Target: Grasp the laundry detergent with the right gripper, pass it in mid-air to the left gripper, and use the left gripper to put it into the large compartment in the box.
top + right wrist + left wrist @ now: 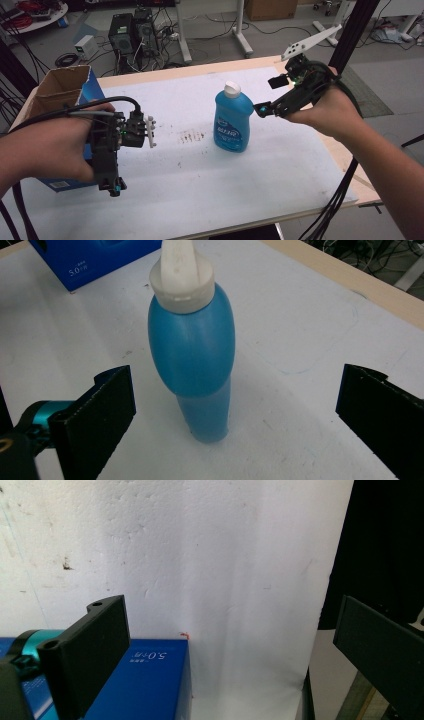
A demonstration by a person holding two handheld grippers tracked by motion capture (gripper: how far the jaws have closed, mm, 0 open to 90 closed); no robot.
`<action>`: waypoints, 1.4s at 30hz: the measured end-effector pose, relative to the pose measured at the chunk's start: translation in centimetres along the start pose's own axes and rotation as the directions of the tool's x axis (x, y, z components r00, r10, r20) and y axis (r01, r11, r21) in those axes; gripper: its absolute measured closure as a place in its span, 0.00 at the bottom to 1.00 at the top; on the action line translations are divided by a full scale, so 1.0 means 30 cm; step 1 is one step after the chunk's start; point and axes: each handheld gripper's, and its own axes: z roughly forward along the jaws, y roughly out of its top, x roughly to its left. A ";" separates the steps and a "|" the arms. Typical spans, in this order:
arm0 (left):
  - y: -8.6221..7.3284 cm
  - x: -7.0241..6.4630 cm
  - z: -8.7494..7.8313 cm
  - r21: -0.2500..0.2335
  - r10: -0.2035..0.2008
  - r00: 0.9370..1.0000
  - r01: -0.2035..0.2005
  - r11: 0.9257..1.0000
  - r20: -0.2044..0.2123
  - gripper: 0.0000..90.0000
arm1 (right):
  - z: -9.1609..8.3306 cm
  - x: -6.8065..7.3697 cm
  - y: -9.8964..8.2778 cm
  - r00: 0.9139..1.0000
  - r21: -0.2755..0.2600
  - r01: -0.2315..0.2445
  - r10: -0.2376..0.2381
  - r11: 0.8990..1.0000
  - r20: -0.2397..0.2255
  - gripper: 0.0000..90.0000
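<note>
A blue detergent bottle (pixel 232 120) with a white cap stands upright in the middle of the white foam sheet (pixel 200 185). My right gripper (pixel 269 95) is just to its right, open, with one jaw tip close to the bottle's shoulder. In the right gripper view the bottle (pixel 192 345) stands ahead between the spread jaws of the right gripper (pixel 235 375), touching neither. My left gripper (pixel 111 185) points down at the table's left, beside a blue box (pixel 60 90). In its own view the left gripper (pixel 227 610) is open and holds nothing, above the foam, with the box (pixel 145 680) below its left jaw.
The blue box has an open cardboard top and stands at the table's left edge. Brown marks (pixel 192 136) stain the foam left of the bottle. A black frame post (pixel 350 30) rises behind the right hand. Computers and cables (pixel 132 32) lie on the floor beyond the table.
</note>
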 end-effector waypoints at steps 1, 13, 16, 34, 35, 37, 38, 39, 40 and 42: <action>-0.001 -0.001 0.001 -0.004 -0.004 1.000 0.004 1.000 0.000 0.02 | 0.004 0.004 -0.008 1.000 -0.005 0.001 -0.001 1.000 0.005 0.02; -0.003 0.005 0.004 -0.001 -0.001 1.000 0.001 1.000 0.001 0.02 | 0.082 0.043 -0.151 0.999 -0.120 -0.050 0.051 0.991 0.007 0.02; -0.003 0.003 0.002 -0.006 -0.005 1.000 0.005 1.000 0.000 0.02 | 0.116 0.046 -0.182 0.997 -0.140 -0.071 0.073 0.988 0.008 0.02; -0.013 0.001 -0.007 -0.012 -0.012 1.000 0.012 1.000 -0.002 0.02 | 0.279 0.026 -0.225 0.986 -0.161 -0.164 0.155 0.973 -0.068 0.02; -0.016 0.001 -0.006 -0.014 -0.018 1.000 0.018 1.000 -0.003 0.02 | 0.284 0.027 -0.225 0.986 -0.159 -0.163 0.154 0.974 -0.070 0.02; -0.019 0.004 -0.006 -0.013 -0.014 1.000 0.014 1.000 -0.006 0.02 | 0.295 0.027 -0.225 0.985 -0.159 -0.164 0.153 0.974 -0.075 0.02; -0.021 0.004 -0.006 -0.015 -0.022 1.000 0.022 1.000 -0.002 0.02 | 0.301 0.027 -0.224 0.985 -0.158 -0.167 0.156 0.973 -0.078 0.02; -0.023 0.006 -0.005 -0.020 -0.021 1.000 0.021 1.000 -0.005 0.02 | 0.306 0.027 -0.224 0.985 -0.156 -0.164 0.153 0.974 -0.081 0.02; -0.023 0.006 -0.005 -0.020 -0.021 1.000 0.021 1.000 -0.005 0.02 | 0.306 0.027 -0.224 0.985 -0.156 -0.164 0.153 0.974 -0.081 0.02; -0.025 0.007 -0.002 -0.019 -0.022 1.000 0.022 1.000 -0.002 0.02 | 0.321 0.028 -0.225 0.985 -0.157 -0.160 0.149 0.974 -0.081 0.02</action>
